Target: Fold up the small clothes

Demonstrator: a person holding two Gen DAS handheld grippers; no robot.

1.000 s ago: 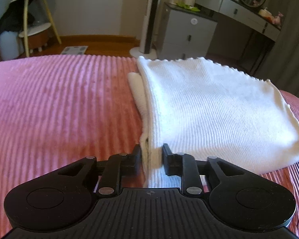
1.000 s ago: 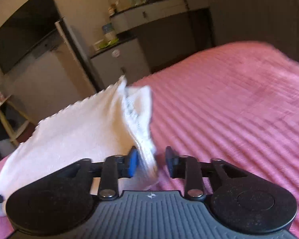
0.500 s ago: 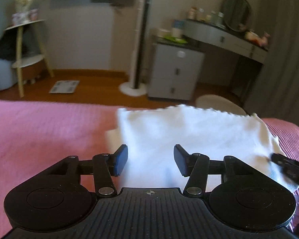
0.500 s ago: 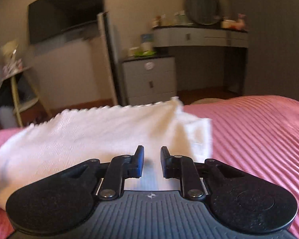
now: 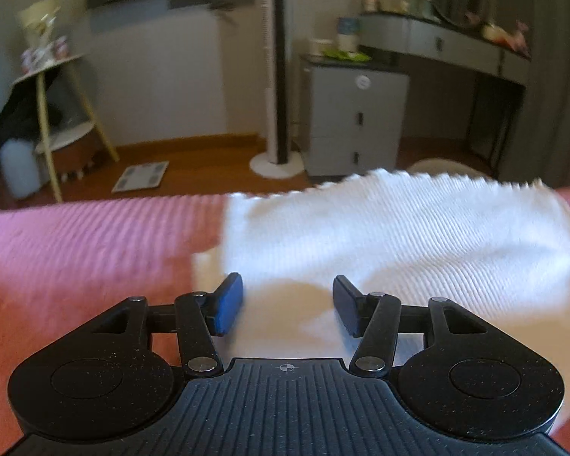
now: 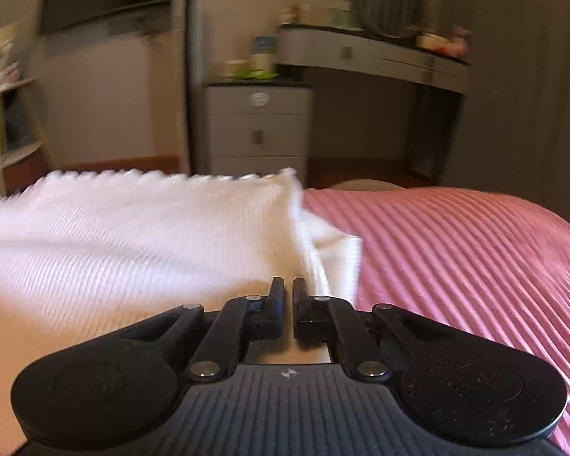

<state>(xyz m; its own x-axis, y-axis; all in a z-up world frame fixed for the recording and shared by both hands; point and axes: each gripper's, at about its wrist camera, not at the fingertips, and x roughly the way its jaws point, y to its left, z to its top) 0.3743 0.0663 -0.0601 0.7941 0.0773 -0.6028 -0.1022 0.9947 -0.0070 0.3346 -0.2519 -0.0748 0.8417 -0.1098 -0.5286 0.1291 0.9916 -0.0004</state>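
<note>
White knit garment [image 5: 399,235] lies folded flat on the pink ribbed bed [image 5: 87,243], scalloped edge at the far side. Left claw [image 5: 288,308]: released, jaws wide apart over the garment's near left corner, gripping nothing. Right claw [image 6: 288,296]: jaws nearly together at the near right corner; whether cloth is pinched, cannot tell.

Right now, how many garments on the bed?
1: a white knit garment lying folded on the pink bedspread, just ahead of the open left gripper and the nearly closed right gripper. Anything behind the cameras can't be seen.
</note>
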